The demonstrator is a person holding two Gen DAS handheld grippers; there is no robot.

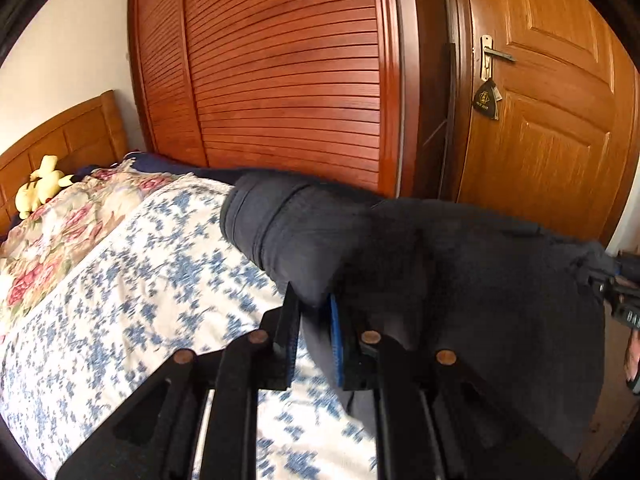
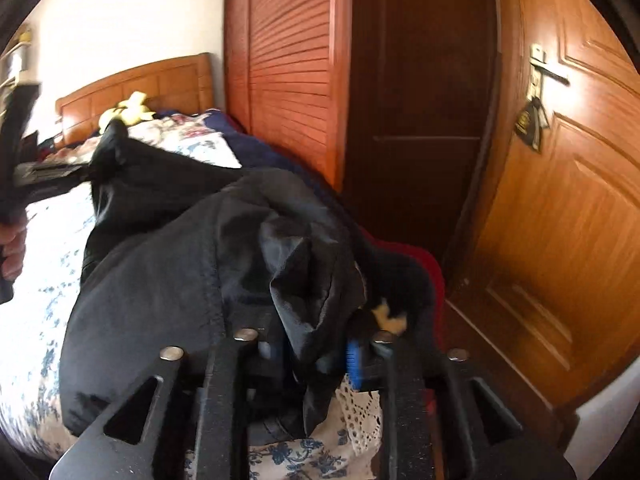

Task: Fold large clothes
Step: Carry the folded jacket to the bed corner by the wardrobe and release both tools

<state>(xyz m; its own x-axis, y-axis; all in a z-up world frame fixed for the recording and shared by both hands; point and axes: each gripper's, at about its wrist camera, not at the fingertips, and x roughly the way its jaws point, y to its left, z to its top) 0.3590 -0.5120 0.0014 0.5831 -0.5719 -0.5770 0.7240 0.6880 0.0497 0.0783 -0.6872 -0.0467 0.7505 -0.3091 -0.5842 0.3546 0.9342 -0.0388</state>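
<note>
Over the bed, your left wrist view shows the left gripper with its jaws pinching a fold of the dark garment. The cloth comes up between the two black fingers, one faced with a blue pad, and the gap is narrow. From there the garment stretches right, toward the right gripper at the frame's edge, and its cuffed sleeve end hangs out to the left above the blue-and-white floral bedspread. A floral quilt lies further up the bed, with a yellow plush toy against the wooden headboard. Behind stand the slatted wardrobe and a panelled door with a handle and a dark tag hung on it.

From your right wrist view, the right gripper has a bunch of the same dark garment lying between its jaws, which stand a little apart; you cannot tell whether the pads actually press the cloth. The garment spans to the left gripper at the far left, where your hand shows at the edge. The bedspread's lace edge sits just under the fingers, and something red lies beyond the cloth, by the door.
</note>
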